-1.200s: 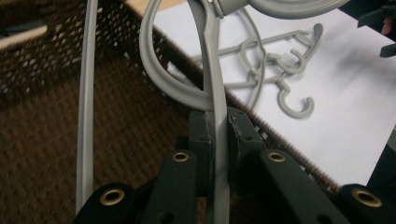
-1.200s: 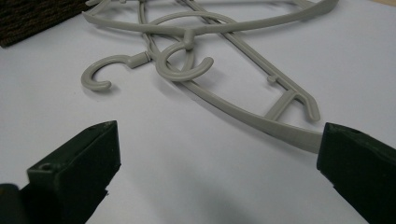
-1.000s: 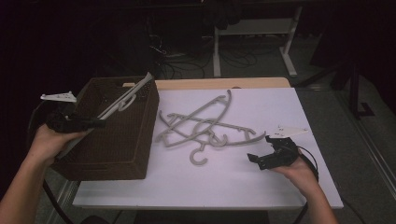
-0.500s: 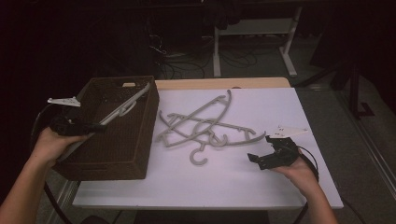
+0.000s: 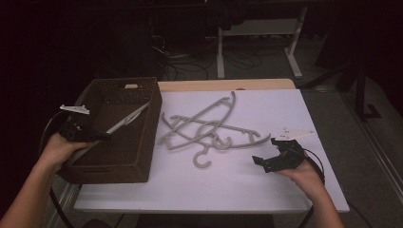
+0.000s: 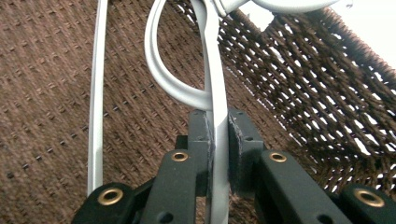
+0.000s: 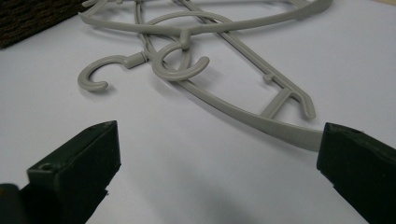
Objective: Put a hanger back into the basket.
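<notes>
**Currently: one hanger in the basket, a pile on the table**

Left gripper (image 5: pixel 97 135): held in the person's left hand (image 5: pixel 59 149) at the near left of the scene, over the basket. Jaws drawn close and clamped on a grey hanger (image 6: pixel 215 88); in the left gripper view the pads press on the thin plastic bar from both sides, and the curve of the hanger loops away beyond them. A second thin grey bar of that hanger runs along the left of that view, apart from the jaws.

Held hanger: inside the basket (image 5: pixel 142 156), slanting from the gripper toward the far right wall. Whether it touches the woven floor I cannot tell.

Basket: dark brown, woven, rectangular, on the left end of the table, its right wall just beside the pile of hangers.

Right gripper (image 5: pixel 267 160): in the person's right hand (image 5: pixel 304 173) at the near right of the table. Jaws wide apart, nothing between the pads; in the right gripper view the end of one hanger's arm lies just beside the right-hand jaw.

Pile of hangers (image 5: pixel 209 128): grey plastic, overlapping, flat on the white table (image 5: pixel 285 104) at its middle, between basket and right gripper. Two hooks (image 7: pixel 180 65) point toward the near edge.
</notes>
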`<state>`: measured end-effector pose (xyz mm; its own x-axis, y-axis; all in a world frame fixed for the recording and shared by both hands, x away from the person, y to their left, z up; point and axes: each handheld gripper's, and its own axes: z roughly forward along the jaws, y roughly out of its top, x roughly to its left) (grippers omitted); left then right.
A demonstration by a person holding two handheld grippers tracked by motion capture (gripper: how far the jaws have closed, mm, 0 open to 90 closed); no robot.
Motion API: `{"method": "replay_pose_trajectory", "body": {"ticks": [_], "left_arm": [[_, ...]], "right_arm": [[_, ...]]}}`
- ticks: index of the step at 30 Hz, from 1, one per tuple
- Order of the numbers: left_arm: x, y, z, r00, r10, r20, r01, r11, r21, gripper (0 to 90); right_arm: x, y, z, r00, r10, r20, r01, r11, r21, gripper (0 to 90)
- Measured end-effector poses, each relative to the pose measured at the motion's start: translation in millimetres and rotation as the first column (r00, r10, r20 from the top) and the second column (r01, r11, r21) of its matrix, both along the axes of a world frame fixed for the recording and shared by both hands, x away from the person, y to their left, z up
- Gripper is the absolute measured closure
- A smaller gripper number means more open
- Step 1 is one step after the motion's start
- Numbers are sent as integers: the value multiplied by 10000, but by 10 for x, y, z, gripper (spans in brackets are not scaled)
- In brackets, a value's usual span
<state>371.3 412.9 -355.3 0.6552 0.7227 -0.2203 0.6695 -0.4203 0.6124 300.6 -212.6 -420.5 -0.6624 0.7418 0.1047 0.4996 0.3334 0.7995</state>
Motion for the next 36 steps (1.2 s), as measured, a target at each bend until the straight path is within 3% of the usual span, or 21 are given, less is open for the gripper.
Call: {"method": "replay_pose_trajectory", "body": {"ticks": [2,6,11,18,23,28,33,36], "left_arm": [[-8,19,11,9995,194,237,-196,9998,64,692],[-4,55,51,9979,439,487,-430,9989,-189,539],[-12,24,81,9957,503,776,-472,9980,-417,389],[-41,-65,137,9919,413,1202,-324,9966,-754,315],[-72,-195,231,9869,426,1558,-230,9918,-1257,288],[-82,-428,326,9828,195,1835,132,9844,-1752,265],[-77,-666,383,9794,-136,2015,517,9814,-1851,236],[-68,-931,434,9744,-517,2189,943,9774,-1891,232]], "right_arm": [[2,3,0,10000,5,-4,-5,10000,0,0],[1,4,2,10000,14,-2,-14,10000,8,0],[-4,-1,6,10000,1,-6,-1,10000,32,0],[-10,-4,9,10000,15,19,-15,10000,16,0],[-2,-3,4,10000,2,-1,-2,10000,14,0],[-2,3,3,10000,36,12,-36,10000,-13,0],[-5,7,3,10000,70,17,-70,10000,-22,0],[-1,16,-3,9999,149,21,-149,9998,-94,0]]}}
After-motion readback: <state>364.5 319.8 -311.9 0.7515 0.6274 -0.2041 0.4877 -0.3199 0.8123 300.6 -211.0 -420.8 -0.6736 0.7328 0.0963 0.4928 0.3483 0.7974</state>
